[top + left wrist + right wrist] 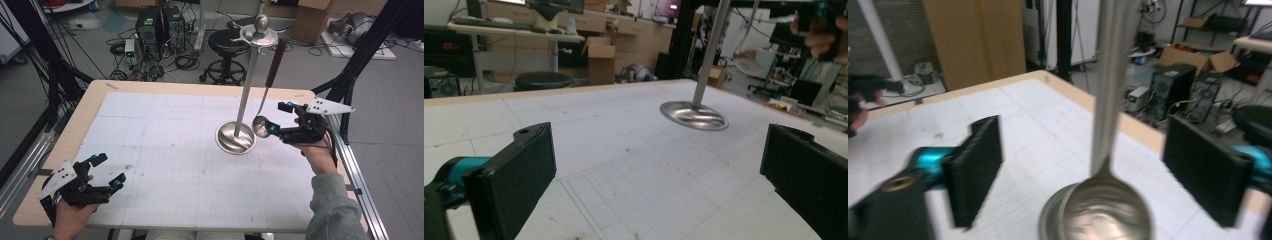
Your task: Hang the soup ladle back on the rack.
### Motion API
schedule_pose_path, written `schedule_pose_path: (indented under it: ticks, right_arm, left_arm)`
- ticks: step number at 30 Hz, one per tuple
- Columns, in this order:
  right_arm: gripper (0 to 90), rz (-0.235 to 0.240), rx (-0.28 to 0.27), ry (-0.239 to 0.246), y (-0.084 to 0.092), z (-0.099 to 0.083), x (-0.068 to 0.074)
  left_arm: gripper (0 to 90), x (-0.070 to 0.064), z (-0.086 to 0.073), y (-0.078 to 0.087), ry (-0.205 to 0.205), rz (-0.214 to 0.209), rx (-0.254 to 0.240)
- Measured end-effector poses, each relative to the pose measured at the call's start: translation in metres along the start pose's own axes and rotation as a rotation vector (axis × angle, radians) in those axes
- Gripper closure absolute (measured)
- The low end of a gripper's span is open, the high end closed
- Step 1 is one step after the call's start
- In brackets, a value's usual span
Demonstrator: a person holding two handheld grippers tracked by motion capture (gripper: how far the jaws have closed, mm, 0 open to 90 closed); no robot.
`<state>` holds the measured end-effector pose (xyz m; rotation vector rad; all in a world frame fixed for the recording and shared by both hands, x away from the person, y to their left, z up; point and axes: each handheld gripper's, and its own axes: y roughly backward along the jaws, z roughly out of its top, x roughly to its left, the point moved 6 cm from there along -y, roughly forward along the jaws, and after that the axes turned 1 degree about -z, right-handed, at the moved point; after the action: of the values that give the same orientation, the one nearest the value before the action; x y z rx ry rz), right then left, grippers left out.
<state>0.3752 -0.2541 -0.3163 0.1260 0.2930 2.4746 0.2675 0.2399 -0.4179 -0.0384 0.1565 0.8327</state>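
On the far right part of the table [150, 150], a ladle [263, 117] hangs from a hook at the top of a metal stand [245, 90], its dark handle uppermost and its bowl just above the stand's round base. Your right gripper [272, 120] sits level with that bowl, jaws spread wide; in the right gripper view the ladle's shaft and bowl [1108, 200] lie between the two pads with clear space on both sides, so nothing is held. Your left gripper [107, 172] rests near the front left corner, well apart from the stand, jaws also standing apart and empty.

Assessment of the ladle: polished steel, stiff, fairly light, and likely slippery against the pads. It hangs free, so expect it to swing at a touch. The rounded bowl offers a poor seat for flat pads; the narrow shaft just above the bowl is the sounder hold, squarely across its width. The stand is tall on a small base; judge it liable to rock if the ladle is dragged sideways off its hook.
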Motion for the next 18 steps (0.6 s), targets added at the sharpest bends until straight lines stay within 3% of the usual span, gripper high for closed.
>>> schedule_pose_path:
  ticks: [1,3,10,14,18]
  right_arm:
    - [4.1,0.004,0.005,-0.007,-0.001,-0.012,0.005]
    - [0.0,-0.001,0.001,-0.012,-0.002,-0.015,0.006]
    - [0.0,-0.009,-0.030,-0.024,0.006,-0.034,0.016]
    - [0.0,-0.009,-0.040,-0.036,0.011,-0.051,0.023]
    - [0.0,-0.001,-0.009,-0.063,0.012,-0.068,0.027]
  left_arm:
    - [1.8,0.000,0.001,0.002,0.004,0.002,-0.009]
    - [1.8,0.000,0.002,0.003,-0.003,0.005,-0.013]
    - [1.8,0.006,-0.005,0.001,-0.010,0.012,0.014]
    - [1.8,0.002,-0.007,-0.002,-0.036,0.000,0.037]
    - [1.8,-0.001,-0.008,-0.006,-0.048,-0.012,0.049]
